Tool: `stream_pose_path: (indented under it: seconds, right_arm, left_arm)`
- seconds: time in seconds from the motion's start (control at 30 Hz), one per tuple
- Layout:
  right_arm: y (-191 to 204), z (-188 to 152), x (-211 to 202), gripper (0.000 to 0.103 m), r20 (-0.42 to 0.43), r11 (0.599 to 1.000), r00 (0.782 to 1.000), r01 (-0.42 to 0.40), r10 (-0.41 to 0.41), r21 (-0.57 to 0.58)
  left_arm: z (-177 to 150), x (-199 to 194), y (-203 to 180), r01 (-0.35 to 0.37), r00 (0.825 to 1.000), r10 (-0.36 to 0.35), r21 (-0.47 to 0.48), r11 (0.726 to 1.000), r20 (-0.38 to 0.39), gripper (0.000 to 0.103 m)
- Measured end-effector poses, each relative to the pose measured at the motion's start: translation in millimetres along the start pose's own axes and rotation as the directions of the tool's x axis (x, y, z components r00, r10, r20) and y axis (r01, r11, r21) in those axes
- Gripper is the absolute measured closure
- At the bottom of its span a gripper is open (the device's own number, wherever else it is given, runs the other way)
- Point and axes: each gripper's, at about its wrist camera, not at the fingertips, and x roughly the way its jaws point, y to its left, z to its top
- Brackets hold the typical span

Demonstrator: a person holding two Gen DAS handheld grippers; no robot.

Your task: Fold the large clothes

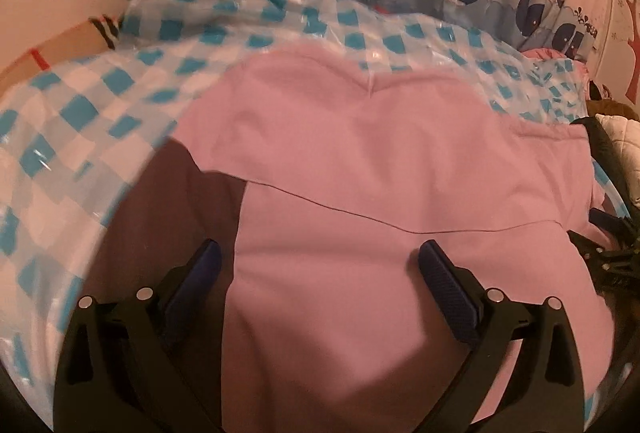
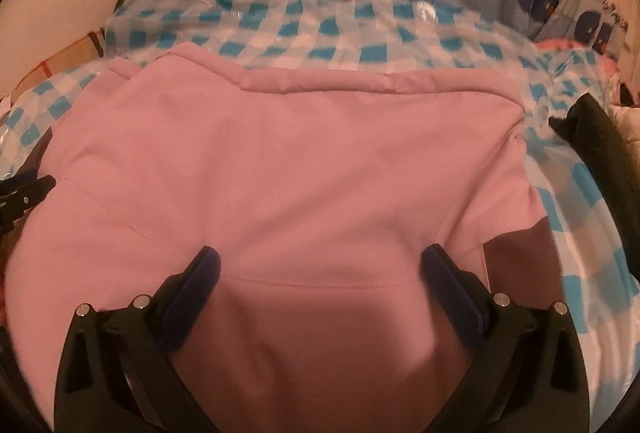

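Over the checked plastic sheet (image 2: 360, 33), the pink garment (image 2: 280, 161) is lying partly folded with one layer already doubled over, further folds remaining, while left gripper (image 1: 320, 257) and right gripper (image 2: 320, 265) are hovering spread, empty.

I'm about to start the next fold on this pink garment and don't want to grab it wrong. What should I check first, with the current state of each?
1. Left gripper open: ok, fingers spread wide, nothing between them.
2. Right gripper open: ok, likewise holding nothing.
3. Pink garment lying spread on the blue checked plastic cover: ok.
4. Far hem straight: ok in the right wrist view.
5. Surface smooth: not ok, a crease shows near the far edge in the left wrist view.
6. Fingers touching the fabric: cannot tell.
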Motion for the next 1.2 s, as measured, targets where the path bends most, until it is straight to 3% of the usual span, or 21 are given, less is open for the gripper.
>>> stream_pose_path:
  seconds: [0.03, 0.1, 0.2, 0.3, 0.33, 0.37, 0.4, 0.5, 0.57, 0.6, 0.7, 0.77, 0.83, 0.87, 0.9, 0.93, 1.03, 1.13, 1.2]
  right_arm:
    - [0, 5, -10, 0.006, -0.003, 1.000, 1.000, 0.006, -0.006, 0.010]
    - [11, 18, -43, 0.006, 0.121, 0.999, 0.992, -0.030, 0.028, 0.017]
    - [47, 49, -41, 0.006, 0.128, 0.996, 0.990, -0.045, 0.055, -0.075]
    - [76, 67, -7, 0.006, 0.089, 0.990, 0.996, -0.011, 0.024, -0.140]
    - [83, 65, 23, 0.006, 0.023, 0.987, 1.000, 0.013, -0.010, -0.160]
    - [82, 58, 52, 0.005, -0.046, 0.989, 0.999, -0.019, 0.013, -0.145]
    - [75, 51, 68, 0.005, -0.057, 0.994, 0.996, -0.070, 0.065, -0.089]
    - [77, 52, 72, 0.006, -0.066, 0.994, 0.997, -0.045, 0.038, -0.098]
    - [72, 61, 69, 0.006, -0.137, 0.990, 0.988, -0.093, 0.078, -0.105]
    - [63, 72, 56, 0.006, -0.118, 0.988, 0.988, -0.111, 0.097, -0.109]
    - [20, 100, 24, 0.006, 0.069, 0.999, 0.998, -0.006, 0.010, -0.052]
    - [-22, 112, 30, 0.006, 0.078, 0.996, 0.994, 0.073, -0.077, 0.055]
    - [-60, 108, 56, 0.006, 0.024, 0.979, 0.987, 0.153, -0.157, 0.136]
    - [-84, 97, 84, 0.005, -0.055, 0.967, 0.987, 0.160, -0.152, 0.200]
    - [-108, 80, 114, 0.005, -0.120, 0.948, 0.993, 0.042, -0.004, 0.315]
    - [-118, 74, 124, 0.005, -0.125, 0.927, 0.990, -0.012, 0.063, 0.375]
    - [-98, 85, 122, 0.005, -0.163, 0.960, 0.986, 0.089, -0.046, 0.265]
    - [-95, 98, 108, 0.006, -0.227, 0.965, 0.972, 0.108, -0.052, 0.238]
    - [-81, 97, 64, 0.006, -0.129, 0.971, 0.992, 0.040, -0.009, 0.236]
  left_arm:
    - [2, -12, -2, 0.014, 0.998, -0.014, -0.004, 1.000, 0.054, 0.008]
    - [8, -41, -15, 0.090, 0.972, -0.090, 0.010, 0.996, 0.215, 0.008]
    - [24, -46, -35, 0.153, 0.949, -0.159, 0.044, 0.987, 0.273, 0.008]
    - [39, -18, -45, 0.163, 0.961, -0.165, 0.030, 0.986, 0.220, 0.008]
    - [40, 0, -42, 0.169, 0.972, -0.167, 0.006, 0.986, 0.165, 0.008]
    - [38, 24, -37, 0.184, 0.980, -0.181, -0.029, 0.983, 0.089, 0.008]
    - [34, 49, -31, 0.199, 0.980, -0.199, -0.063, 0.978, 0.008, 0.008]
    - [33, 67, -42, 0.148, 0.988, -0.148, -0.008, 0.989, -0.043, 0.008]
    - [36, 56, -36, 0.180, 0.984, -0.181, -0.039, 0.983, -0.008, 0.008]
    - [38, 47, -32, 0.193, 0.981, -0.192, -0.057, 0.979, 0.023, 0.008]
    - [46, 21, -19, 0.157, 0.979, -0.147, -0.061, 0.986, 0.143, 0.008]
    - [51, 27, -5, 0.119, 0.986, -0.103, -0.126, 0.985, 0.128, 0.008]
    - [51, 50, 13, 0.093, 0.995, -0.086, -0.229, 0.969, 0.044, 0.008]
    - [51, 61, 19, 0.084, 0.996, -0.085, -0.248, 0.965, 0.005, 0.008]
    - [48, 70, 19, 0.082, 0.996, -0.090, -0.244, 0.966, -0.024, 0.008]
    - [48, 76, 10, 0.051, 0.998, -0.060, -0.205, 0.977, -0.035, 0.008]
    - [40, 86, -7, -0.036, 0.998, 0.029, -0.127, 0.991, -0.053, 0.008]
    - [38, 79, 2, 0.011, 0.999, -0.016, -0.159, 0.987, -0.035, 0.008]
    - [40, 61, 13, 0.065, 0.998, -0.061, -0.196, 0.978, 0.031, 0.008]
